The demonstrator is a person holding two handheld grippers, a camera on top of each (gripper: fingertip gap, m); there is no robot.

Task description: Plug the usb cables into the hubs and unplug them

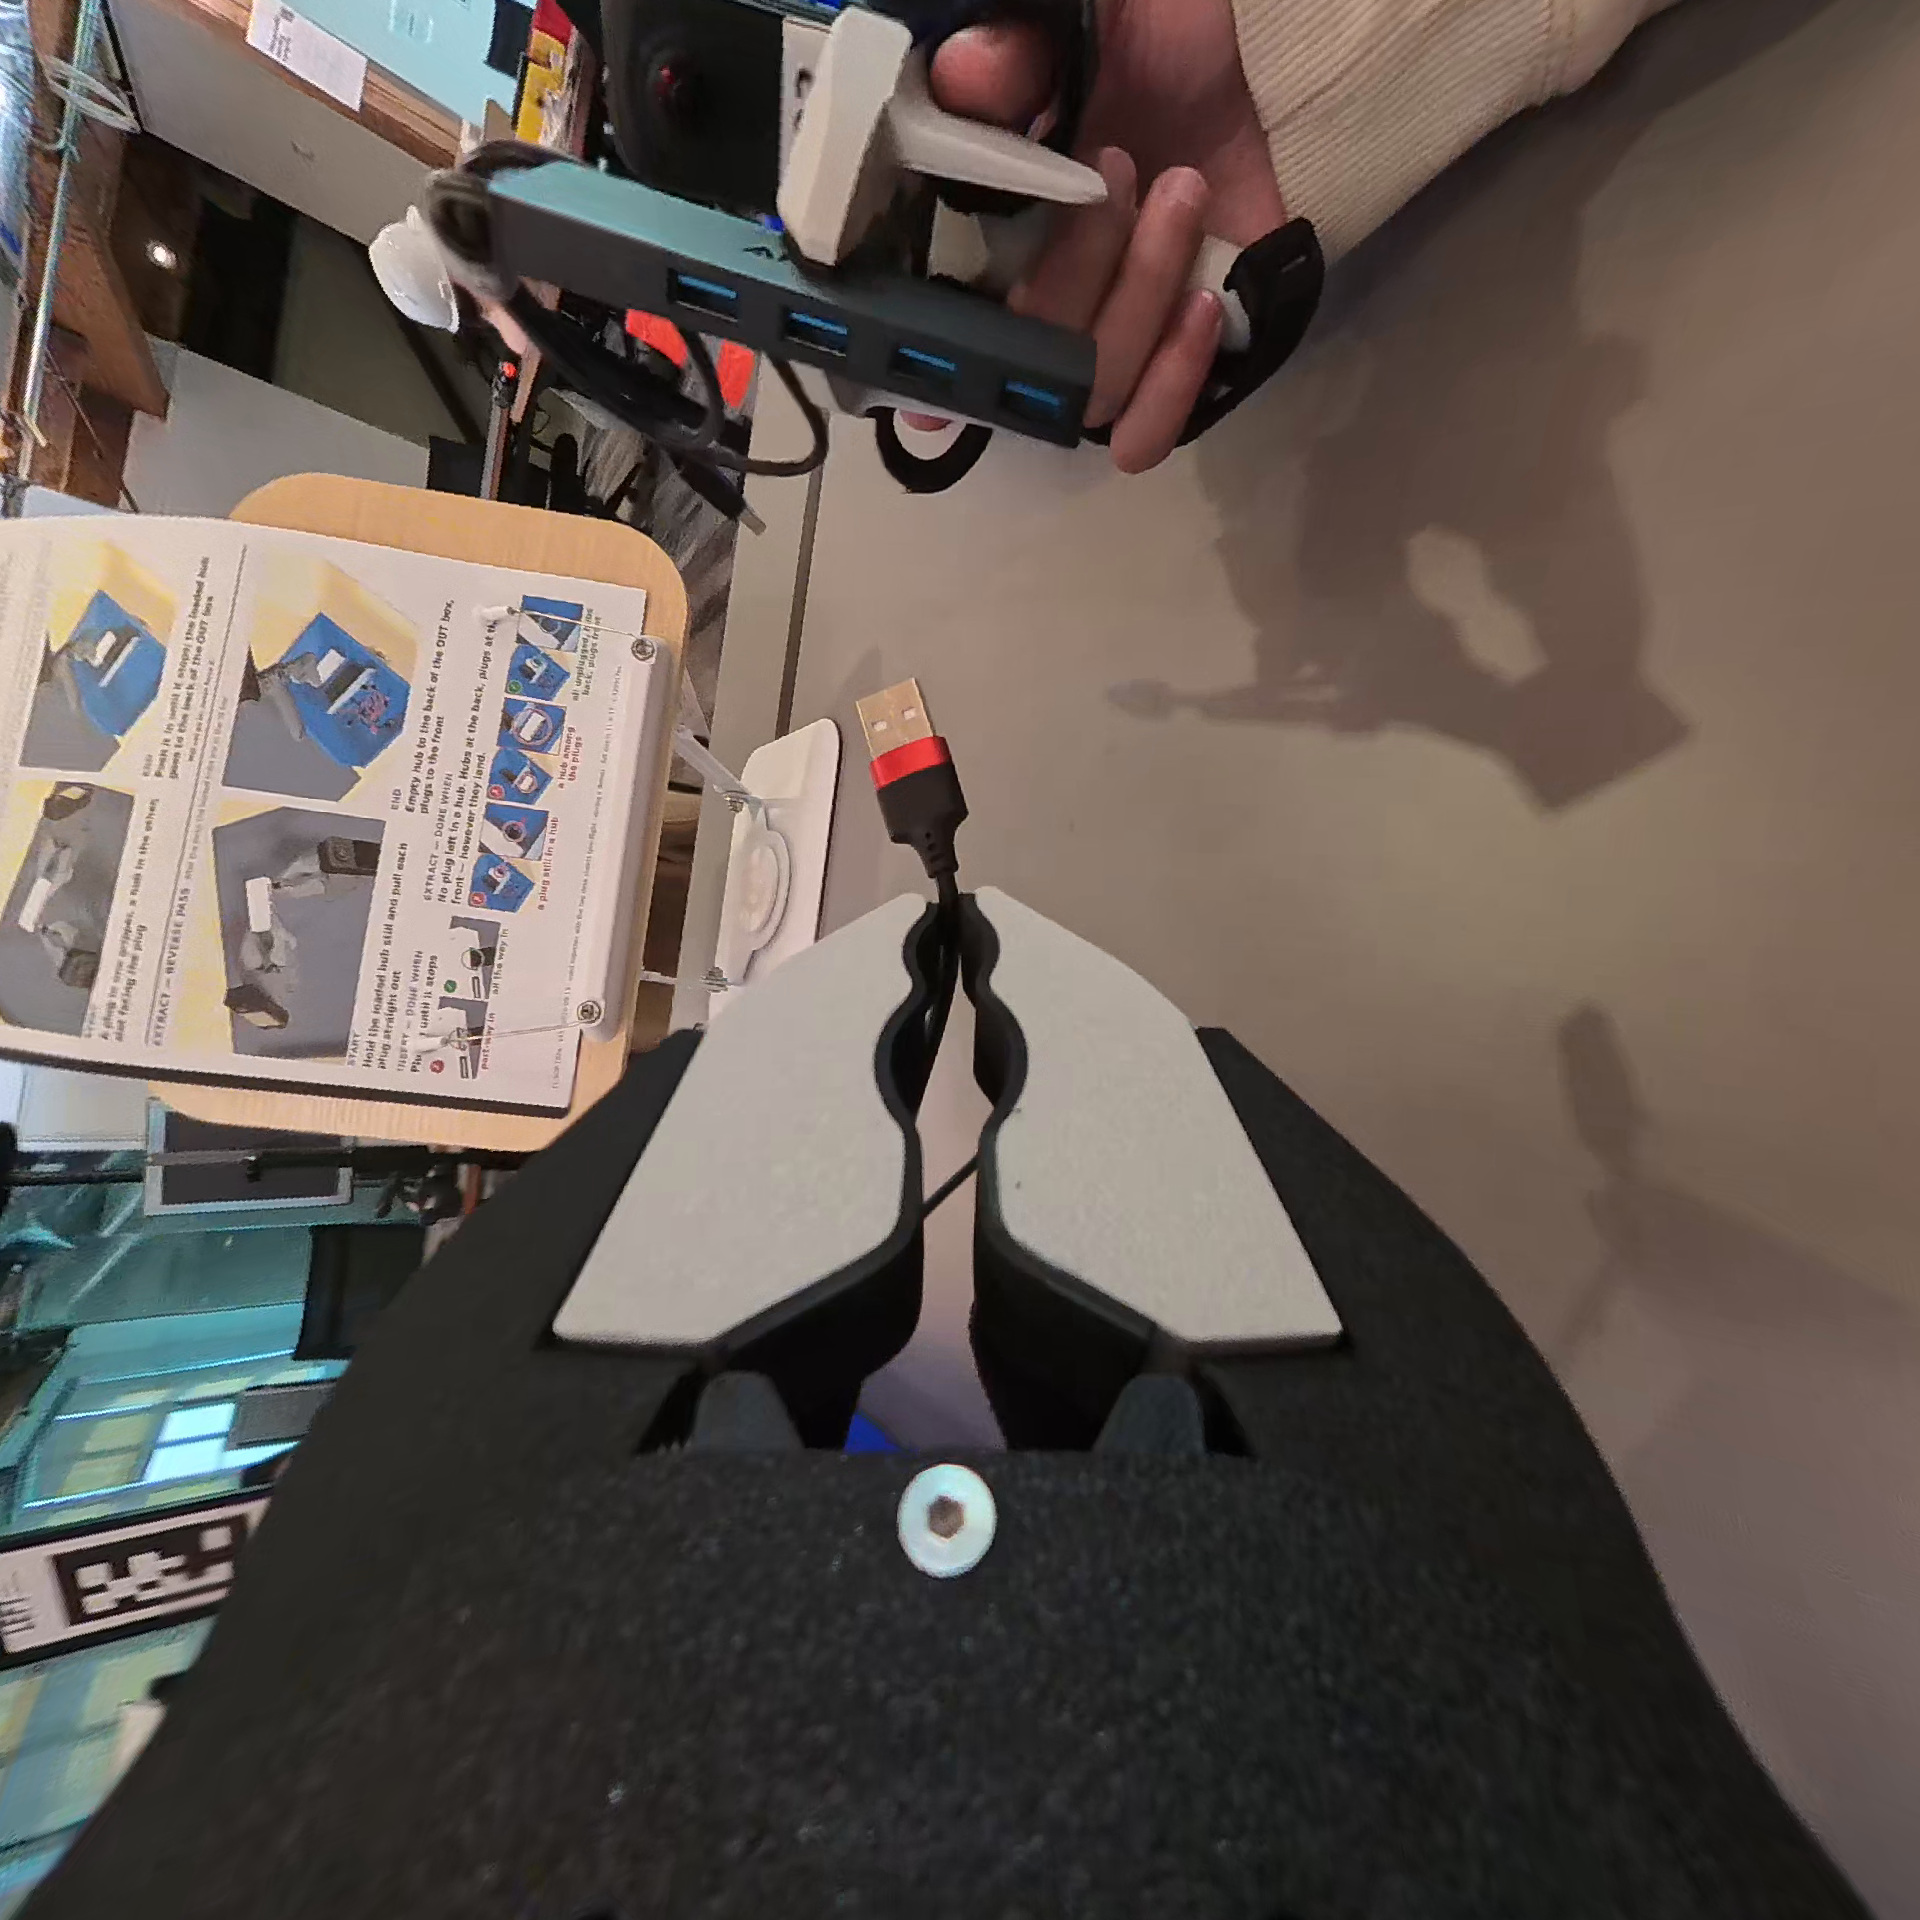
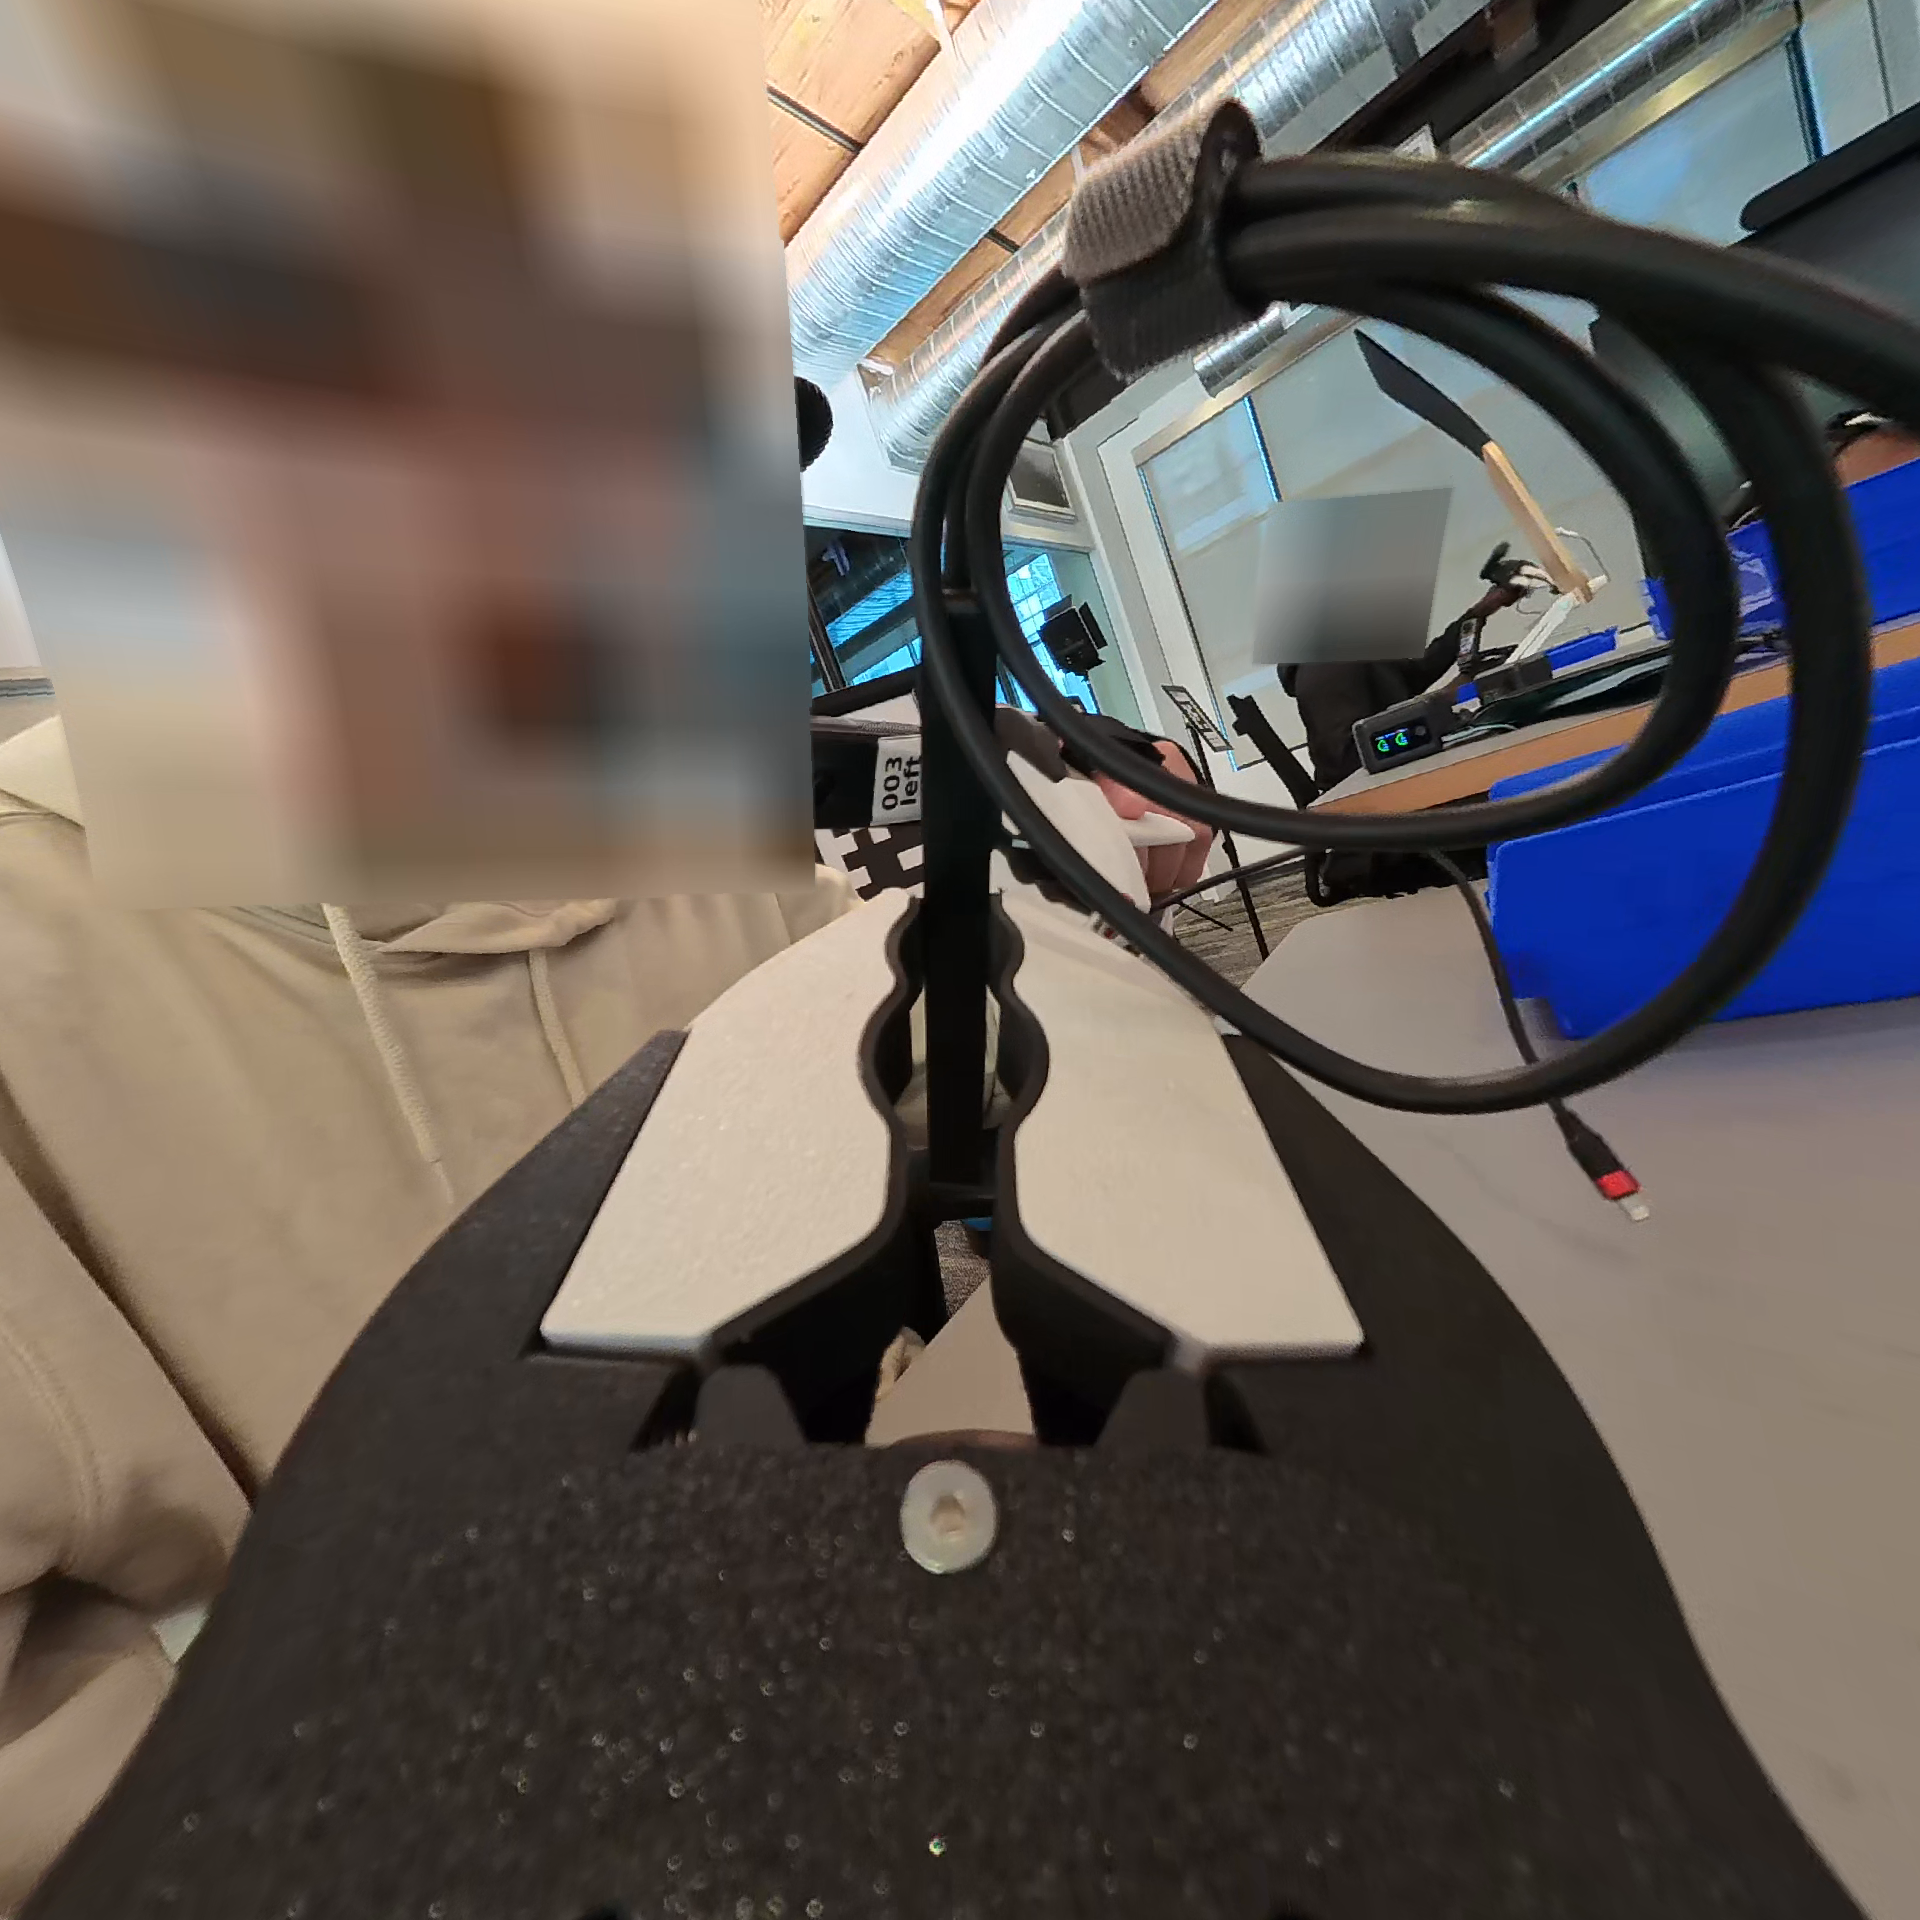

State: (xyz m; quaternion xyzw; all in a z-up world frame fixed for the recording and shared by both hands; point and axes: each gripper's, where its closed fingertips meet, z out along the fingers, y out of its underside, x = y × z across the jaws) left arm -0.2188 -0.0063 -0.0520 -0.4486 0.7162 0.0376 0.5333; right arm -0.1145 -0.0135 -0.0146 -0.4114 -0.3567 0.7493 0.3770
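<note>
In the left wrist view my left gripper (image 1: pixel 951 900) is shut on a black USB cable (image 1: pixel 940 997). Its plug (image 1: pixel 902 729), gold tip with a red collar, sticks out ahead of the fingertips and points toward a black hub (image 1: pixel 831 312) with several blue ports. The hub is held above it by the other gripper's white fingers (image 1: pixel 847 135) and a hand (image 1: pixel 1153 291); plug and hub are apart. In the right wrist view my right gripper (image 2: pixel 954 914) is shut on the hub (image 2: pixel 954 1039), seen edge-on. The hub's coiled cable (image 2: pixel 1558 291) is bound by a grey strap (image 2: pixel 1153 249).
A printed instruction sheet (image 1: pixel 312 790) stands on a wooden holder at the left. The grey table (image 1: pixel 1455 779) lies below. Blue bins (image 2: pixel 1714 831) stand at the right, with a cable's small red-collared end (image 2: pixel 1612 1182) on the table beside them. A beige hoodie (image 2: pixel 312 1091) is close behind.
</note>
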